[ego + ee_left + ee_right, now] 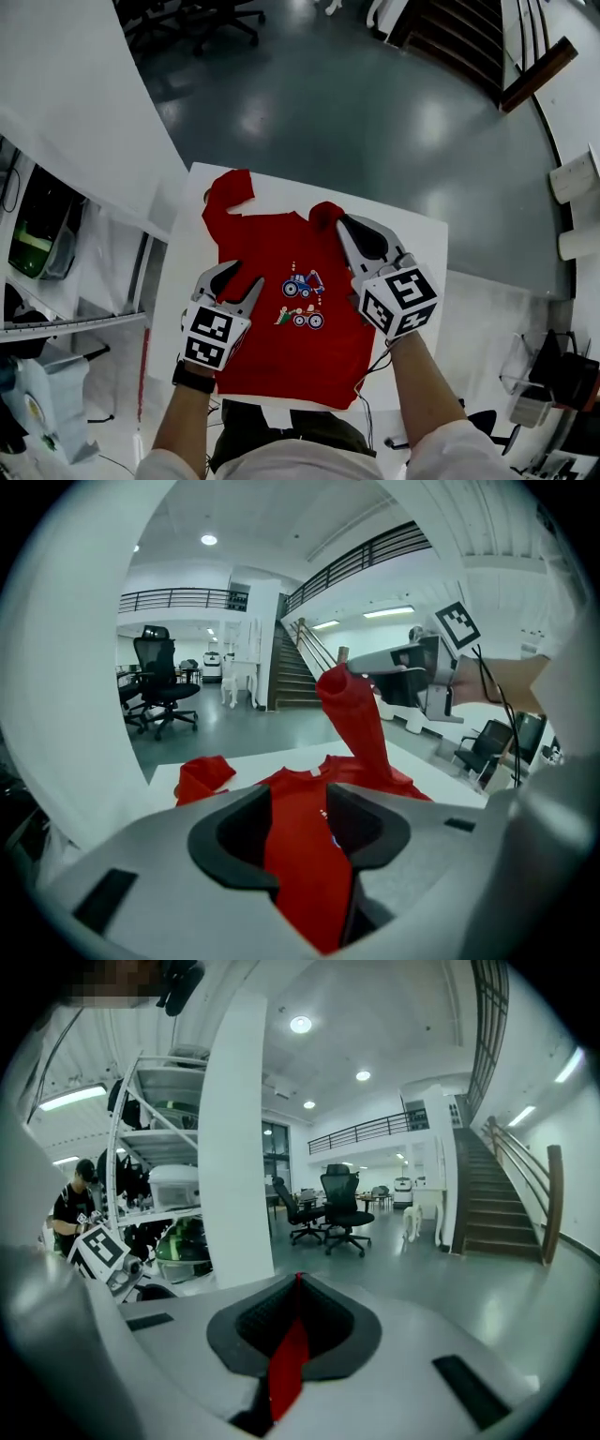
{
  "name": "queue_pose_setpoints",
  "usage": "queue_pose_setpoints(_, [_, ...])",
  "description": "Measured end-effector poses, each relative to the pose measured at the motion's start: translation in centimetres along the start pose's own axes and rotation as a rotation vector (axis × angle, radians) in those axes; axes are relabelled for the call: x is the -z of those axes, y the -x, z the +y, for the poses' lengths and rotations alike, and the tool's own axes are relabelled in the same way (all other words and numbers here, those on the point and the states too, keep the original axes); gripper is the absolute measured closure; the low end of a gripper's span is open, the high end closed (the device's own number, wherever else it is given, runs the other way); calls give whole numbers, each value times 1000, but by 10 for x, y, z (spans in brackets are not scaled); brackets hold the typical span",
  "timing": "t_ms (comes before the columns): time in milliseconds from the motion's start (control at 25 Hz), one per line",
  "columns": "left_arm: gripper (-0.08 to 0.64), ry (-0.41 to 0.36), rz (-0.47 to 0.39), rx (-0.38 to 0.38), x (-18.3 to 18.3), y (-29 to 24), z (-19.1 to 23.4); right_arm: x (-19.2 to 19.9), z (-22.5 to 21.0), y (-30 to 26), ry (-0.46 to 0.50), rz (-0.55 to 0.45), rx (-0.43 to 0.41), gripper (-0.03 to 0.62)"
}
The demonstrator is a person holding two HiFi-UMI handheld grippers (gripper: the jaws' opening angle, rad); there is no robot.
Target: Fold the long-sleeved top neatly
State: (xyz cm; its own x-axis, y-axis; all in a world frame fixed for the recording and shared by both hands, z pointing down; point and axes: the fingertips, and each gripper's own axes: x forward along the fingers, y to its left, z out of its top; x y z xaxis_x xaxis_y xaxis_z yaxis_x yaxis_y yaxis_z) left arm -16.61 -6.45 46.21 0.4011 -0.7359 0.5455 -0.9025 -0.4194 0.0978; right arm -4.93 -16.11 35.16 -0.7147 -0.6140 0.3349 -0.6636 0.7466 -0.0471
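A red long-sleeved top (281, 328) with a small vehicle print lies front-up on the white table (417, 239). Its left sleeve (225, 192) is bunched at the table's far left corner. My right gripper (342, 220) is shut on the other sleeve (358, 726) and holds it lifted over the top's right shoulder; a strip of red cloth (289, 1372) shows between its jaws. My left gripper (241, 278) stands open low over the top's left side, and the cloth shows through the gap between its jaws without being pinched.
Metal shelving (56, 234) with bins stands close to the table's left. Office chairs (206, 19) and a staircase (469, 28) lie beyond, across the grey floor. A person (73, 1208) stands by the shelves.
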Motion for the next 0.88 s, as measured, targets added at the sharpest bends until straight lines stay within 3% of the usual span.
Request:
queue_pose_setpoints(480, [371,110,39,-59,63,35,67,93,74,-109,55,224,-113,571])
queue_pose_setpoints(680, [371,137,49,-79,85,46,86,131,87,-138,78,301,-104,569])
queue_pose_setpoints(880, [371,154,53,-84,97,51,95,150,108,-149,98,346,-149,569])
